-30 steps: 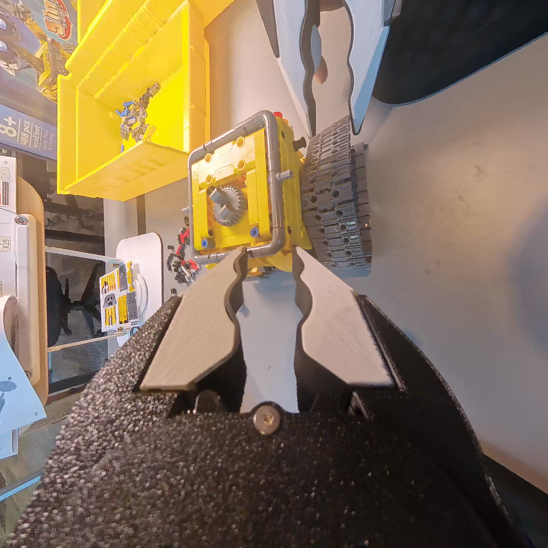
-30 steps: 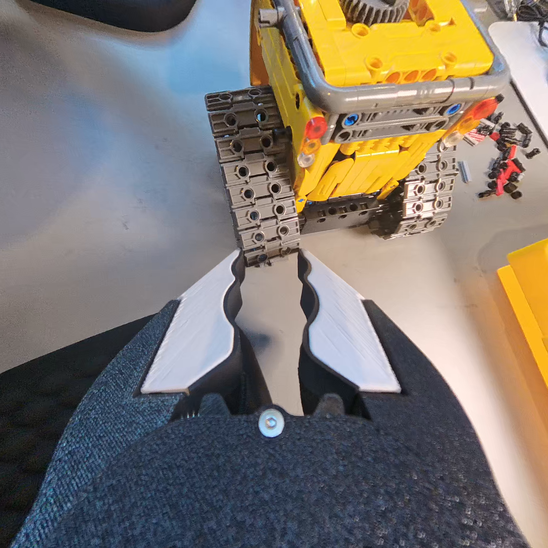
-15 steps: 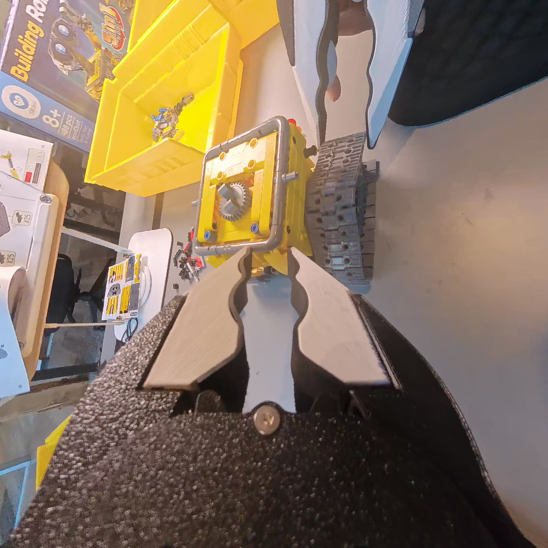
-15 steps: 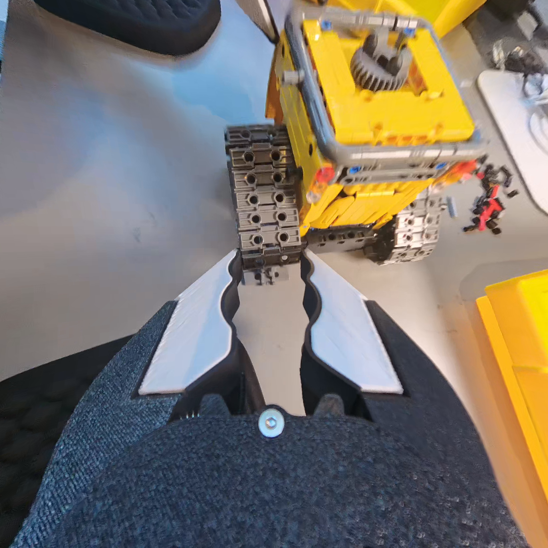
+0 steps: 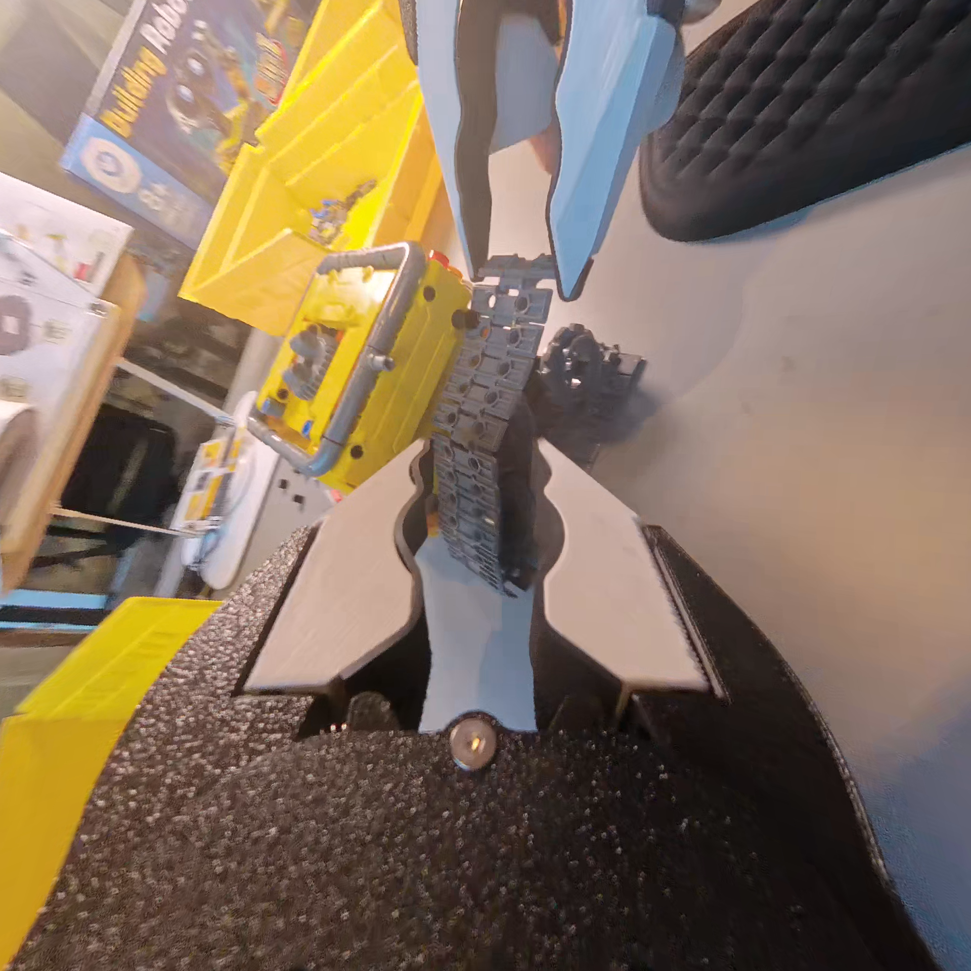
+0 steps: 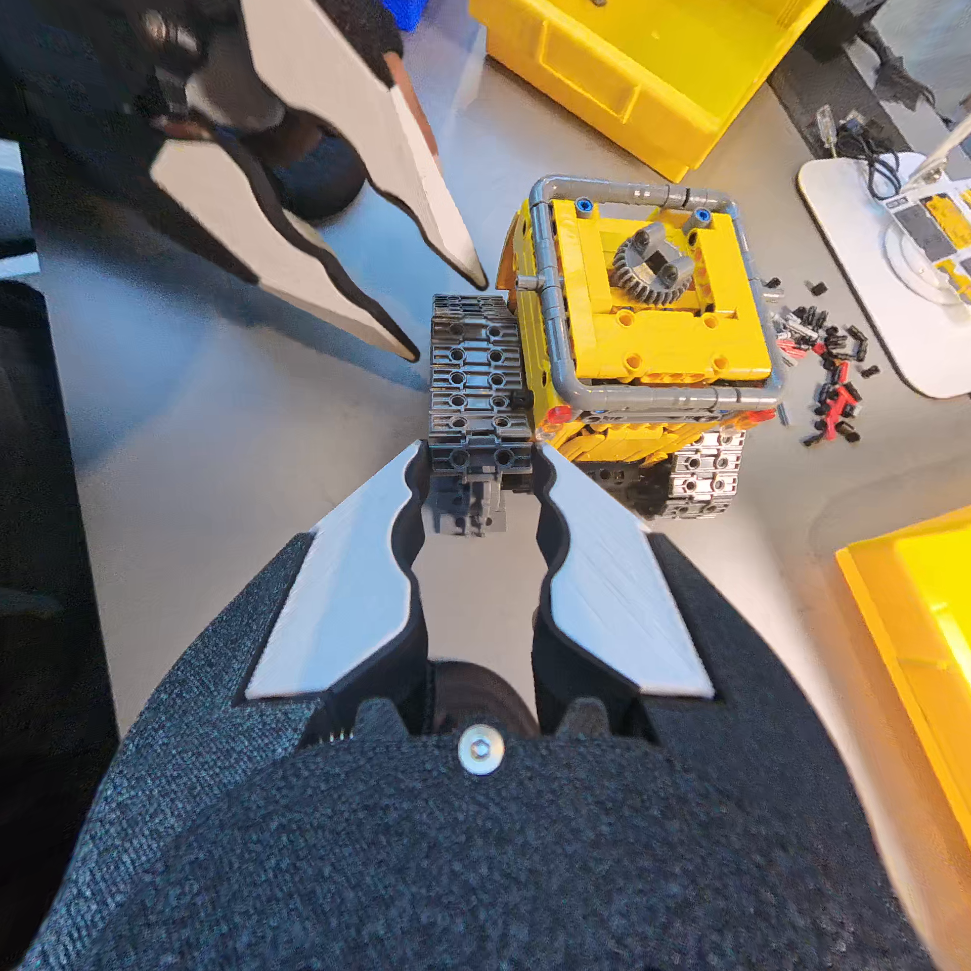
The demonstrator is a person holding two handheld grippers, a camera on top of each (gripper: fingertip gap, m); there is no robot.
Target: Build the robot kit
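Right wrist view | right gripper (image 6: pixel 477 446) jaws parted astride grey track (image 6: pixel 475 378) | left gripper (image 5: pixel 482 473) likewise.

One brick vehicle (image 6: pixel 646 336), two yellow bins (image 6: pixel 630 68), two grippers (image 6: pixel 478 457).

Brick-built tracked vehicle (image 6: pixel 651 326): bright yellow body, grey tube frame round the top, grey toothed gear, blue pins, red-orange transparent studs. Track (image 6: pixel 478 389): dark grey links, each with paired round holes. Storage bins (image 6: pixel 630 68): plain yellow. Loose small parts (image 6: pixel 830 378): black, some red. Worktop (image 6: pixel 262 473): pale grey, unpatterned. Right claw (image 6: pixel 478 457): white fingers edged black, on speckled dark-grey body. Left claw (image 5: pixel 483 467): grey fingers, black pebbled body.
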